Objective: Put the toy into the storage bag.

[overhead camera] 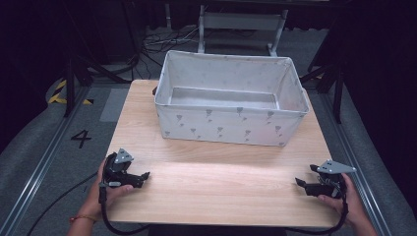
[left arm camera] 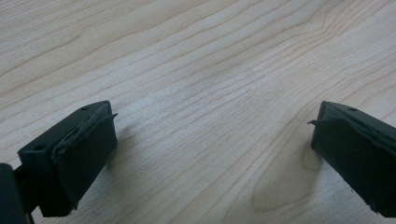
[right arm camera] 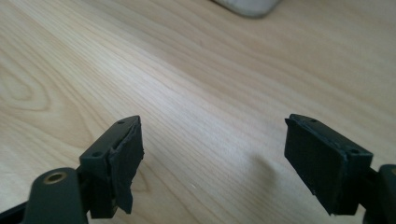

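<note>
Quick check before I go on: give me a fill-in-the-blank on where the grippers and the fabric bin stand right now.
1. The left gripper has its jaws ____, with nothing between them.
2. The right gripper sits near the table's ____ edge, apart from the bin.
3. The fabric bin stands upright and its inside is ____.
4. Both grippers rest low over the bare ____ tabletop.

Missing words: open; right; empty; wooden
</note>
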`<state>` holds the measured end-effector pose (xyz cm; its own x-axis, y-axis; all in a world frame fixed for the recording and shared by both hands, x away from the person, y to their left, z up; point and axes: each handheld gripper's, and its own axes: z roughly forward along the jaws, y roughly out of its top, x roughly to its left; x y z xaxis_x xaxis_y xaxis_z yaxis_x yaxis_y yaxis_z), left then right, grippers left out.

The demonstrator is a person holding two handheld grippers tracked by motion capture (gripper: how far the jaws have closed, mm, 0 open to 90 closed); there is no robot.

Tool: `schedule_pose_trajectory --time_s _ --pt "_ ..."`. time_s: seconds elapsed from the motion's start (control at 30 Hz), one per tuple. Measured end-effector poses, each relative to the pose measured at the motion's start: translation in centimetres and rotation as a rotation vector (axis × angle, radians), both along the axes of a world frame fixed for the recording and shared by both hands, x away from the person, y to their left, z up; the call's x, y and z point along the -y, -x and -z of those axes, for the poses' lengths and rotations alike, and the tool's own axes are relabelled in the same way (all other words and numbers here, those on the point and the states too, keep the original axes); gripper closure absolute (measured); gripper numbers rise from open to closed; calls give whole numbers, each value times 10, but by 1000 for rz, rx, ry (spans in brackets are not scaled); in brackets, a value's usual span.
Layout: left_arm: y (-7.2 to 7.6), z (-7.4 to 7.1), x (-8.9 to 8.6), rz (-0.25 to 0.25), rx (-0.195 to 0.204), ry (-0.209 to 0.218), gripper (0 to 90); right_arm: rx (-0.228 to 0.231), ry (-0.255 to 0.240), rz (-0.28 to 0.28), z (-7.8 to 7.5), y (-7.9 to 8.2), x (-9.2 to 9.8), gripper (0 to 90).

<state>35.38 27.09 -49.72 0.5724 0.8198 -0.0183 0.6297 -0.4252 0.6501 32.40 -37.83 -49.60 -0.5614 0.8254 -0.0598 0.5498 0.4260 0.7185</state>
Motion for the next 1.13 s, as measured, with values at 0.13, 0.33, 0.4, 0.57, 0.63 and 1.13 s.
schedule_pose_trajectory --time_s 0.13,0.33,0.4,0.57,0.63,1.13 --pt "0 0 0 1 4 0 5 -32 -75 21 7 -3 8 167" --pt "1 0 1 -14 -1 -2 5 -33 -70 21 7 -4 8 157" --pt "1 0 1 -17 0 0 5 -32 -71 21 7 -4 8 156" --pt "1 0 1 -13 -2 0 2 -33 -71 21 7 -4 8 156" --pt "0 0 1 -16 -3 5 2 -33 -71 21 7 -4 8 156" --pt "-1 0 2 -34 -3 -1 1 -32 -69 29 7 -4 7 154"
